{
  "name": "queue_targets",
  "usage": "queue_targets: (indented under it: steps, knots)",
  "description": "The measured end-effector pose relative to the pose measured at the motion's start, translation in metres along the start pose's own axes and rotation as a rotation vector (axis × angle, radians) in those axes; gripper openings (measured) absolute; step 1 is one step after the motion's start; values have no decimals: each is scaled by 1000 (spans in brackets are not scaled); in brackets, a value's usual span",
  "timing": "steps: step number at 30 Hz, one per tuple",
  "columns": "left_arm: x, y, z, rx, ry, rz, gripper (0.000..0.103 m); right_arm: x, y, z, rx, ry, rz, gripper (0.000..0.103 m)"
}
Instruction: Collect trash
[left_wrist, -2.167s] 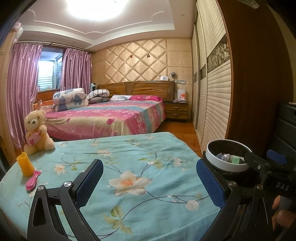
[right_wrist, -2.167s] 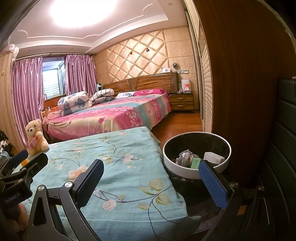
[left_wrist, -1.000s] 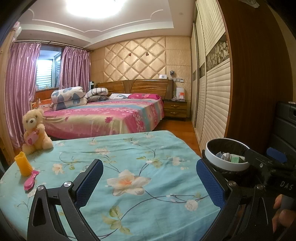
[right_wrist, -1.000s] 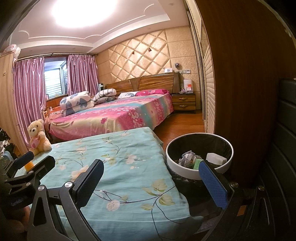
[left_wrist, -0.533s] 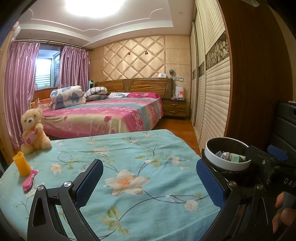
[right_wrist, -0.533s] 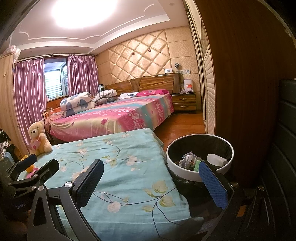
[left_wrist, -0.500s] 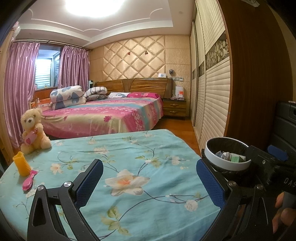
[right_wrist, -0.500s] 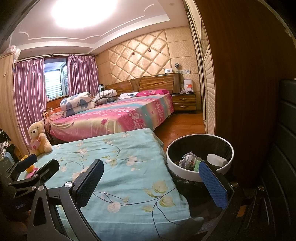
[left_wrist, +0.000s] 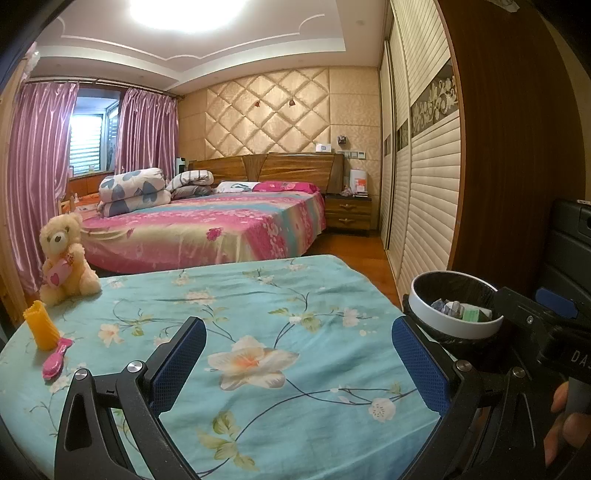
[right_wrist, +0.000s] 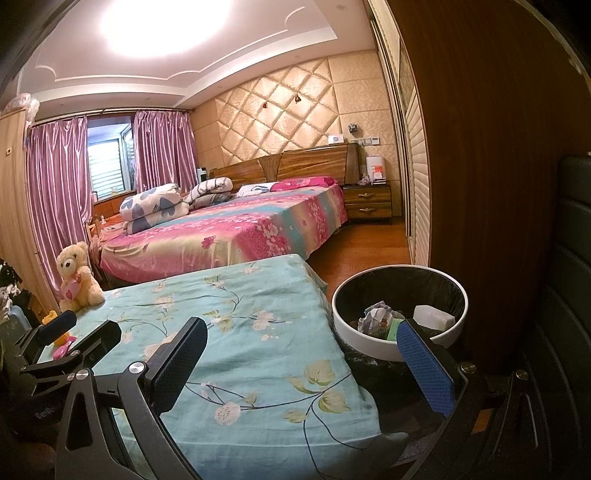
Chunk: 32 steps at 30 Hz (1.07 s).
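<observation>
A round bin (right_wrist: 400, 314) with a white rim and black liner stands on the floor right of the table; crumpled paper (right_wrist: 375, 317), a green packet and a white piece lie inside. The same bin (left_wrist: 456, 310) shows at the right of the left wrist view. My left gripper (left_wrist: 299, 365) is open over the floral tablecloth (left_wrist: 240, 332), nothing between its blue pads. My right gripper (right_wrist: 303, 365) is open too, empty, its right finger (right_wrist: 424, 365) in front of the bin's rim. I see no loose trash on the cloth.
A teddy bear (left_wrist: 64, 258), an orange ribbed cup (left_wrist: 40, 325) and a pink brush (left_wrist: 55, 358) sit at the table's left end. A pink bed (left_wrist: 207, 229) lies beyond, a wardrobe (left_wrist: 424, 184) on the right. A dark chair (right_wrist: 569, 295) flanks the bin.
Both views have drifted slightly; the scene sits a little farther left and lower than two seconds ago. Both grippers stay open and empty.
</observation>
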<state>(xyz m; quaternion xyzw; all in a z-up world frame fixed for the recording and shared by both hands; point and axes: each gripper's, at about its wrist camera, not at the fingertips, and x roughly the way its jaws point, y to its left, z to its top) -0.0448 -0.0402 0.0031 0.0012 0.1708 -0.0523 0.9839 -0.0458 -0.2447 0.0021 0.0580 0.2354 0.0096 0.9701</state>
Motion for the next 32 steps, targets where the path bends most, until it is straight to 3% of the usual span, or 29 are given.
queue_targets:
  steps: [32]
  knots:
    - [24,11,-3,-32,56,-17,102,20,6,-8,17,65,-2,103]
